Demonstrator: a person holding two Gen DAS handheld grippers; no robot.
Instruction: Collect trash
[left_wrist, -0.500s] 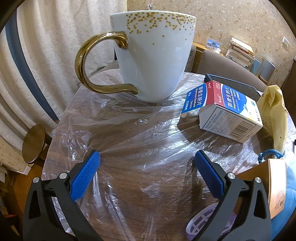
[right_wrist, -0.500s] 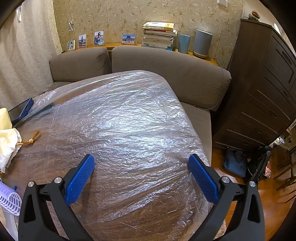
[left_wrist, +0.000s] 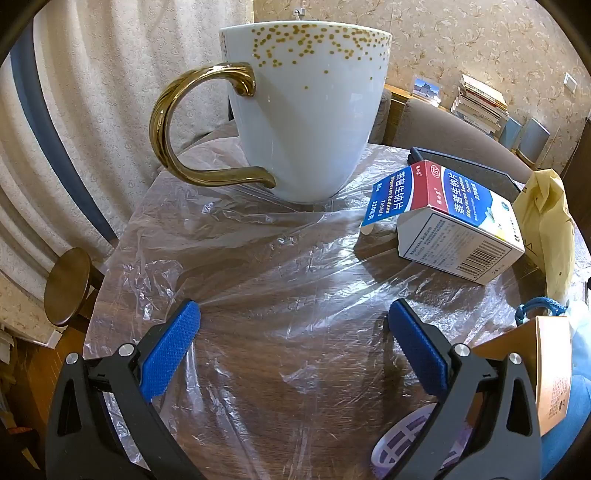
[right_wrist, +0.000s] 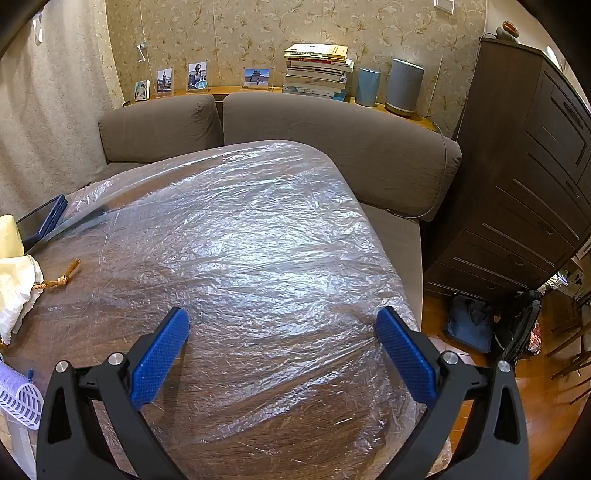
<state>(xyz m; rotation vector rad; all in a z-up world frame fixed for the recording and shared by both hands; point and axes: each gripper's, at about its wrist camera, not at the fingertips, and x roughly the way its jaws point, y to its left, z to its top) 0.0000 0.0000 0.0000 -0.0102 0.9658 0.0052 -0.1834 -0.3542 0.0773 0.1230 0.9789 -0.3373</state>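
My left gripper (left_wrist: 291, 325) and right gripper (right_wrist: 282, 332) both gape empty; medicine box (left_wrist: 454, 225) sits right of centre in left view, long axis toward lower right, so left's nearer.

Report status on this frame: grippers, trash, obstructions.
Left gripper and right gripper open, empty, above the plastic sheet. Medicine box lies flap-open, untouched. White mug stands beside it, not blocking.

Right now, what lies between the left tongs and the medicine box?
In the left wrist view, only crinkled clear plastic sheet over the wooden table separates the open left tongs from the medicine box; no other object sits there.
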